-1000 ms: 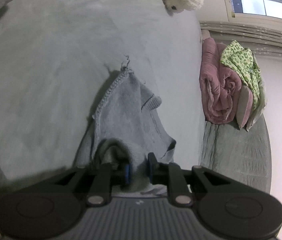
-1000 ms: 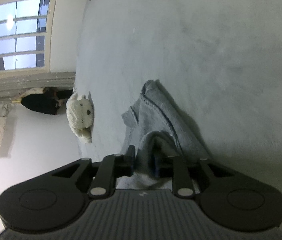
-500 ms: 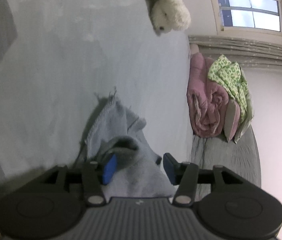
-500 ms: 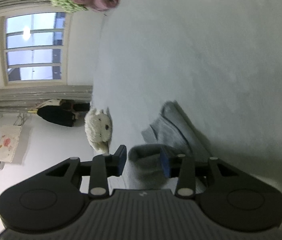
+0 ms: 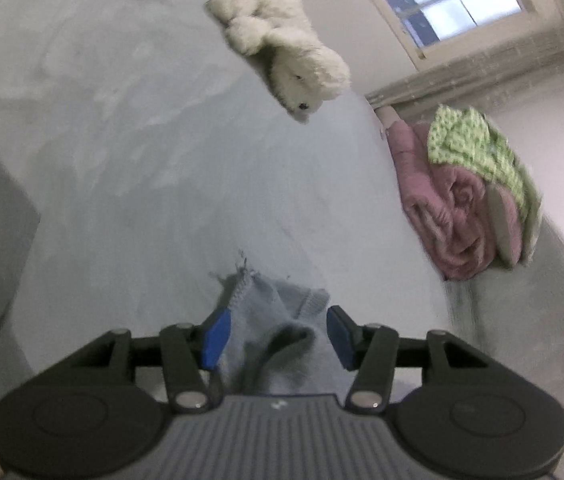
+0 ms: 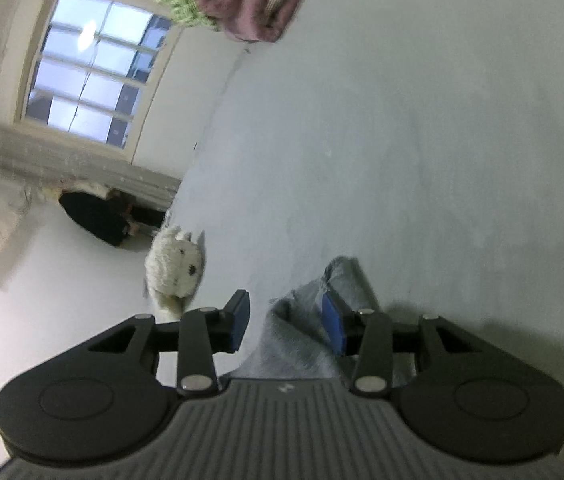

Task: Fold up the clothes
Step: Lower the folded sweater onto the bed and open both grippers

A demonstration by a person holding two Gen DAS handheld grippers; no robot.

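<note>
A light blue-grey knit garment lies bunched on the pale grey bed surface. My left gripper is open, its blue pads apart on either side of a fold of the garment. In the right wrist view the same garment lies between the spread pads of my right gripper, which is also open. Most of the garment is hidden under the gripper bodies.
A white plush toy lies farther up the bed; it also shows in the right wrist view. A rolled pink quilt with a green patterned cloth sits at the bed's edge. A window is on the wall.
Both grippers were shut on the garment one second ago and have opened, letting it go. Both have tilted and drawn back, so less of the garment shows.
</note>
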